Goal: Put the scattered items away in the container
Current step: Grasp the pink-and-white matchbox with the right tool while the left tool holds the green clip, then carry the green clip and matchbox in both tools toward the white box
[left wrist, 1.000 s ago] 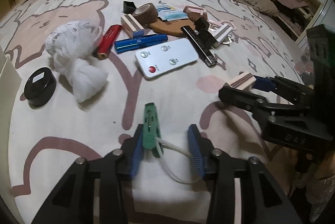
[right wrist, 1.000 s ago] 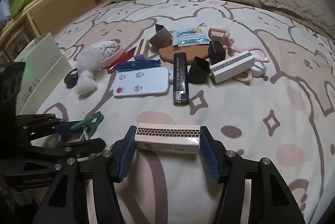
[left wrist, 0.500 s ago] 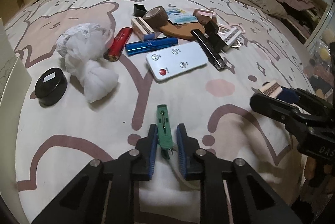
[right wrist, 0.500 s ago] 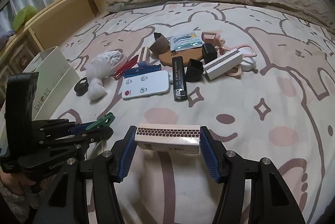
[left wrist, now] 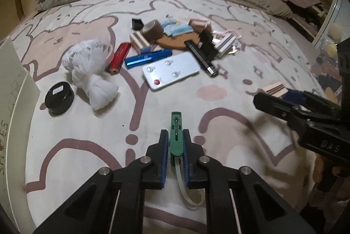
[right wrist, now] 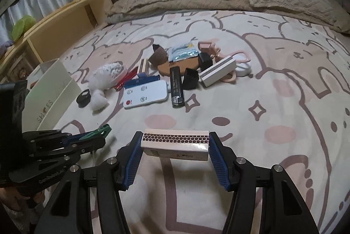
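My left gripper (left wrist: 175,135) is shut on a green clothes peg (left wrist: 176,133) with a white cord hanging below it, held just above the bedspread. My right gripper (right wrist: 175,142) is shut on a long white matchbox (right wrist: 175,142), gripped by its two ends and held clear of the bed. Each gripper shows in the other's view: the right gripper (left wrist: 277,94) at the right edge, the left gripper (right wrist: 96,135) at the lower left with the peg (right wrist: 98,131) sticking out. A cream cardboard box (right wrist: 52,89) stands open at the bed's left edge.
Scattered items lie mid-bed: a white remote (left wrist: 171,72), blue tube (left wrist: 148,58), red tube (left wrist: 119,56), white netting bundle (left wrist: 91,67), black round tin (left wrist: 59,97), black lighter (right wrist: 176,86), second matchbox (right wrist: 218,72), brown tape roll (left wrist: 152,30). Pillows and a wooden shelf lie behind.
The left jaws closed onto the green peg and lifted it off the bedspread. The right gripper, still holding the matchbox, drifted sideways and rose slightly.
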`<control>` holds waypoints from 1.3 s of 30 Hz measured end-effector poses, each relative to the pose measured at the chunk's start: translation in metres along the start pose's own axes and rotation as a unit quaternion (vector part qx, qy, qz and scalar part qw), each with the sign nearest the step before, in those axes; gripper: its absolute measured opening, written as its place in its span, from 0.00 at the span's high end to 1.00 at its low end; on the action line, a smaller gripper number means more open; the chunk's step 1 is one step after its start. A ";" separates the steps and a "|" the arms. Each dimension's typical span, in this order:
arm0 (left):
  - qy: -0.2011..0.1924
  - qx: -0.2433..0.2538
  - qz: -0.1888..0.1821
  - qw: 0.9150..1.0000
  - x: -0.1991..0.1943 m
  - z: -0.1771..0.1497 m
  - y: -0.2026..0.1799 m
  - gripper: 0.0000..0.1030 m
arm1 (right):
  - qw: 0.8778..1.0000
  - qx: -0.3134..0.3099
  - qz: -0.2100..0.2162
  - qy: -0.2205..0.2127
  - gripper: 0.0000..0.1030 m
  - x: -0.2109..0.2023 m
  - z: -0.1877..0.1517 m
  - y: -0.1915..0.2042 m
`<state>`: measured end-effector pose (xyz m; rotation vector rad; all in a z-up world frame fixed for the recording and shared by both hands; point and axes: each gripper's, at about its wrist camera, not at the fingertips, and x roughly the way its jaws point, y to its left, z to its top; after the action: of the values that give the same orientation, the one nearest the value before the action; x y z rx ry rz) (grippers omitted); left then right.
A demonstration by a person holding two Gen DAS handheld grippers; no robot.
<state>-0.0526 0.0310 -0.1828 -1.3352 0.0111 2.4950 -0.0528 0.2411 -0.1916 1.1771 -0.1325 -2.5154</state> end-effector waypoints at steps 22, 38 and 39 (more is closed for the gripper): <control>-0.055 0.006 0.000 0.998 -0.054 -0.027 -0.020 0.88 | 0.999 0.019 -0.002 -0.031 0.42 -0.037 -0.029 0.008; -0.080 -0.003 -0.011 0.997 -0.078 -0.040 -0.024 0.88 | 0.998 -0.007 -0.030 -0.053 0.42 -0.056 -0.045 0.030; -0.083 0.000 -0.007 0.996 -0.079 -0.040 -0.025 0.88 | 0.998 -0.009 -0.031 -0.057 0.42 -0.058 -0.046 0.032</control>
<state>0.0277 0.0273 -0.1375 -1.1189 -0.0364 2.5853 0.0251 0.2355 -0.1713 1.0461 -0.1039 -2.6338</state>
